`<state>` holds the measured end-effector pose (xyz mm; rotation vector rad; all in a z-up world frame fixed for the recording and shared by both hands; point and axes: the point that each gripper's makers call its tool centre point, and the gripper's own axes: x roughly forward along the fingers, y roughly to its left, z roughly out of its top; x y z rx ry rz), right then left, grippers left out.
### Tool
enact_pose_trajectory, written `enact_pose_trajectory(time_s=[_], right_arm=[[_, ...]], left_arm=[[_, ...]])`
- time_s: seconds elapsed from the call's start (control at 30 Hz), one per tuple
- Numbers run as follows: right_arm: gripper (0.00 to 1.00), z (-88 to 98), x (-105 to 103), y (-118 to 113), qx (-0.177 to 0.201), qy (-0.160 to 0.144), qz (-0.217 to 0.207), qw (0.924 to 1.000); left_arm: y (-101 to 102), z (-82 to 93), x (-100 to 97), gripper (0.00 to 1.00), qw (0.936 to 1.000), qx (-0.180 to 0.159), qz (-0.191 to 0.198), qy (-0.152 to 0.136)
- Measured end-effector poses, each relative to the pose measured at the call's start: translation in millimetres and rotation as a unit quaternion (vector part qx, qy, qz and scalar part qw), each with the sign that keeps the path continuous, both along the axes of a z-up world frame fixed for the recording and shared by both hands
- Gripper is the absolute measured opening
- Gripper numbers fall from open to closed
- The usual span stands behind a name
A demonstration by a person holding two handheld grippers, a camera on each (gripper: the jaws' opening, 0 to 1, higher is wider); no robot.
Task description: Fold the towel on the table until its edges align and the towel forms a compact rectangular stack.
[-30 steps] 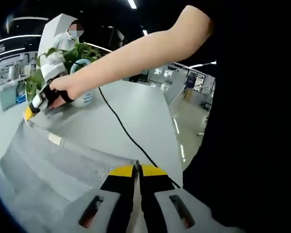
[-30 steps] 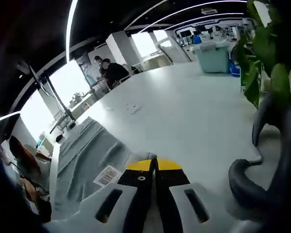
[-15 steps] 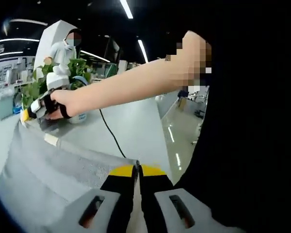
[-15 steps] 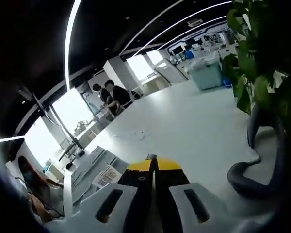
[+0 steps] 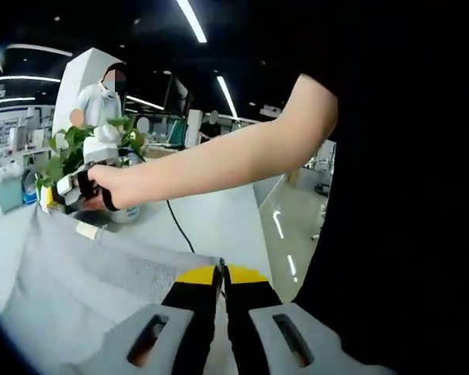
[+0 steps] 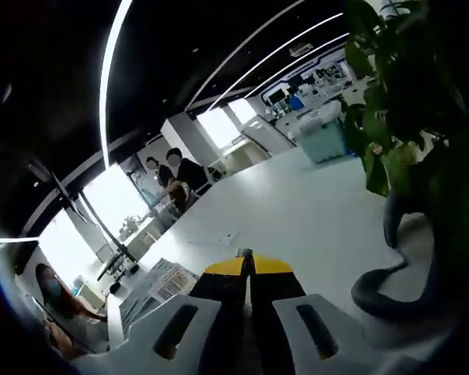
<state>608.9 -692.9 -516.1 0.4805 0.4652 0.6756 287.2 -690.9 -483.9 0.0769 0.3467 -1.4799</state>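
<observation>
The grey towel (image 5: 86, 289) hangs stretched between both grippers, its top edge running from lower right to upper left in the left gripper view. My left gripper (image 5: 221, 271) is shut on the near corner of that edge. The right gripper (image 5: 62, 187), held in a person's hand, pinches the far corner beside a white label (image 5: 87, 230). In the right gripper view my right gripper (image 6: 246, 262) is shut on a bit of towel edge at its tips, and the towel (image 6: 144, 301) with its barcode label (image 6: 173, 281) falls away to the left.
A potted plant (image 5: 90, 152) stands behind the right gripper and shows as leaves (image 6: 406, 86) on the right. A black cable (image 5: 180, 226) crosses the white table (image 6: 297, 211). The table edge and floor (image 5: 285, 234) lie to the right. People sit far off.
Both grippers have risen with the towel edge still pinched, lifting it off the table. The cameras tilted upward, so more ceiling and less table show.
</observation>
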Motion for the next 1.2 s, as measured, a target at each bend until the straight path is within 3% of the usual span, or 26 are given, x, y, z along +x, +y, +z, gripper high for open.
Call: enact_pose_trajectory(time_s=[0.3,0.4,0.63,0.83,1.2], right_arm=[[0.0,-7.3,2.7,3.8,0.016,0.013,-0.008,0.9998],[0.0,-1.5,1.4,6.6,0.022,0.01,-0.019,0.9995],[0.0,16.7,-5.3,24.2,0.002,-0.007,-0.011,0.9999],[0.0,43.7,-8.7,49.2,0.015,-0.025,-0.01,0.9995],[0.0,77.8,-20.6,125.8,0.036,-0.043,0.019,0.9982]], left_arm=[[15.1,-1.8,4.3,0.03,0.9991,0.001,0.042,0.002],[25.1,2.4,5.2,0.03,0.9973,-0.018,0.071,0.01],[50.0,18.6,-2.0,0.03,0.9952,-0.038,0.089,0.009],[86.0,39.0,-4.1,0.03,0.9915,-0.068,0.11,0.015],[149.4,60.7,-16.1,0.03,0.9871,-0.07,0.144,-0.005]])
